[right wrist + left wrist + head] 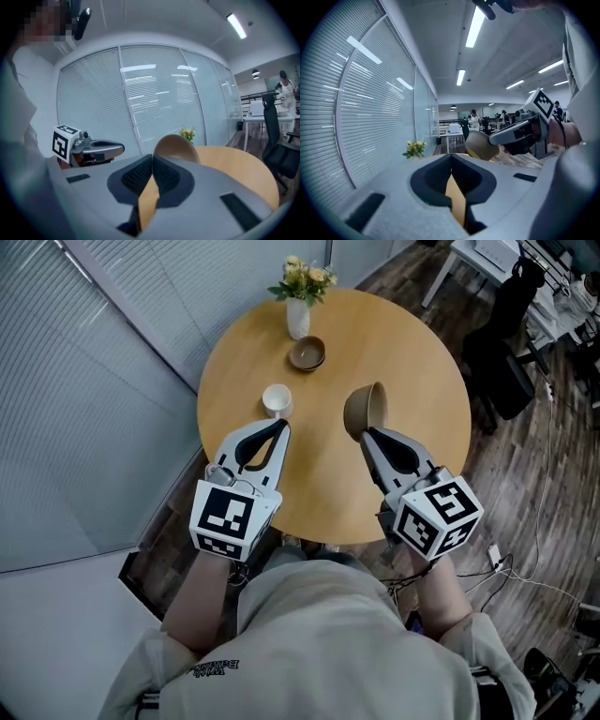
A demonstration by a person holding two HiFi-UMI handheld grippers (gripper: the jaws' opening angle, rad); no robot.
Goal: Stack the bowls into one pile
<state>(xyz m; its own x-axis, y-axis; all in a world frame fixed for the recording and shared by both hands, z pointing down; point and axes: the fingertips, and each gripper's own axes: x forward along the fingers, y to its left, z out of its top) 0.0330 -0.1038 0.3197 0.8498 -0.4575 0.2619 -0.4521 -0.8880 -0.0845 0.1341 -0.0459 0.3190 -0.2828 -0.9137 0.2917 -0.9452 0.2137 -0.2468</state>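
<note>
three bowls, none nested: no pile exists yet on the round wooden surface. my right tongs are clamped on the rim of the tan rounded bowl, which is tipped up on its edge near the middle of the surface. i cannot tell whether it is touching the wood or just clear of it. in the right gripper view the ribbed pads meet on the bowl's wall, and the bowl rises right behind them.

my left tongs are pressed together with nothing between them; the left gripper view shows only a sliver of wood through the slit. they hover just beside the small white round bowl, which stands upright. the dark brown bowl sits upright farther off, just in front of the white vase of yellow flowers.

i judge this is the first step, with one bowl in hand and nothing stacked. what is left is to set the tan bowl together with another, then bring in the third. the white one looks smallest, so it probably belongs on top.
</note>
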